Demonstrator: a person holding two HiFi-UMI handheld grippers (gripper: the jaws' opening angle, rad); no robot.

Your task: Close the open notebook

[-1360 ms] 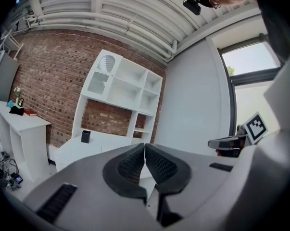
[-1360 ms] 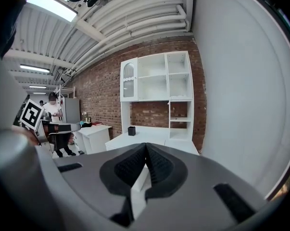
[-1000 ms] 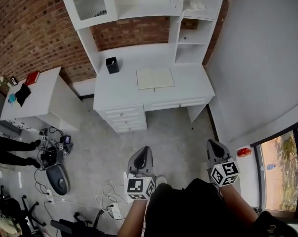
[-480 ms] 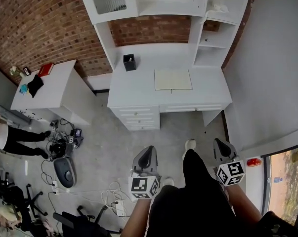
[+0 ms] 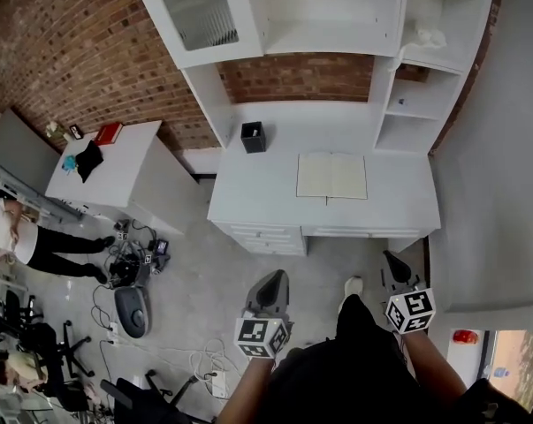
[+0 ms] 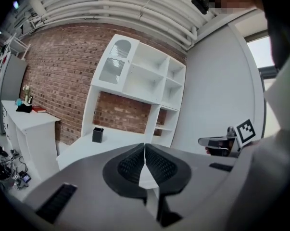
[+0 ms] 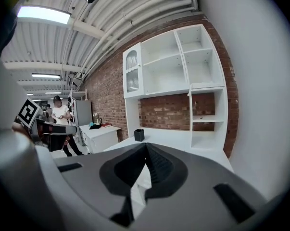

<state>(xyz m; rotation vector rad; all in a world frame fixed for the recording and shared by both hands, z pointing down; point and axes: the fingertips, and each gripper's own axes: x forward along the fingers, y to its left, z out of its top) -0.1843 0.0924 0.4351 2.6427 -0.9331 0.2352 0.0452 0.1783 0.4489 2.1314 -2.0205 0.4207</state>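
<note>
An open notebook [image 5: 331,176] with pale blank pages lies flat on the white desk [image 5: 248,203], right of its middle. My left gripper [image 5: 270,287] and right gripper [image 5: 396,268] hang over the grey floor, well short of the desk's front edge. Both are shut with nothing between the jaws. In the left gripper view the left gripper [image 6: 145,148] shows its jaws pressed together, and the right gripper [image 7: 145,148] looks the same in its own view. The notebook is hidden behind the jaws in both gripper views.
A black pen cup [image 5: 253,136] stands at the desk's back left. White shelving [image 5: 337,25] rises behind the desk against a brick wall. A second white table [image 5: 125,179] stands left. Cables and gear [image 5: 129,268] lie on the floor, and a person [image 5: 19,237] stands far left.
The desk and notebook have drawn closer and lower in the head view. Both grippers have advanced toward the desk, still shut.
</note>
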